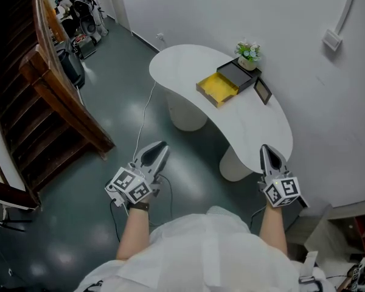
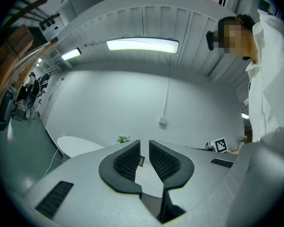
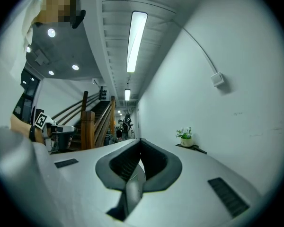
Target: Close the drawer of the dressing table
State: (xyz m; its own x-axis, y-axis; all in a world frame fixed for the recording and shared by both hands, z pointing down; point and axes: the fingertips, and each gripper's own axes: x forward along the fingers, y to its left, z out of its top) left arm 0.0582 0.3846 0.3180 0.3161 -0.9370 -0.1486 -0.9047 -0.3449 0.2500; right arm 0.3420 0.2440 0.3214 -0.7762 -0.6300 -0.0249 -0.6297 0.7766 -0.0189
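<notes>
**A:** Where does the drawer sit from the claws?

**B:** Well ahead of both, on the white table (image 1: pixel 188 66). The yellow drawer (image 1: pixel 218 89) stands pulled out of a dark case (image 1: pixel 238 73), its open end facing back toward the claws. It lies ahead and to the right of the left claw (image 2: pixel 144 144), and ahead and a little to the left of the right claw (image 3: pixel 141 142). Neither claw touches it.

**A:** How do the left claw's jaws stand?

**B:** A narrow slit apart, with nothing between them. The claw hovers over the dark green floor (image 1: pixel 109 102), with the table's rounded end beyond its tips. A white cable (image 1: pixel 145 117) runs across the floor just ahead of it, and a wooden staircase (image 1: pixel 48 90) rises off to its left.

**A:** And the right claw?

**B:** Its jaws are together, tips meeting, and empty. In the head view its tips overlap the near end of the tabletop, though I cannot tell whether it touches there.

**A:** Anything else near the case?

**B:** A small potted plant (image 1: pixel 248 52) stands just beyond it by the wall. A small dark frame (image 1: pixel 263 91) sits just to its right, ahead of the right claw.
</notes>
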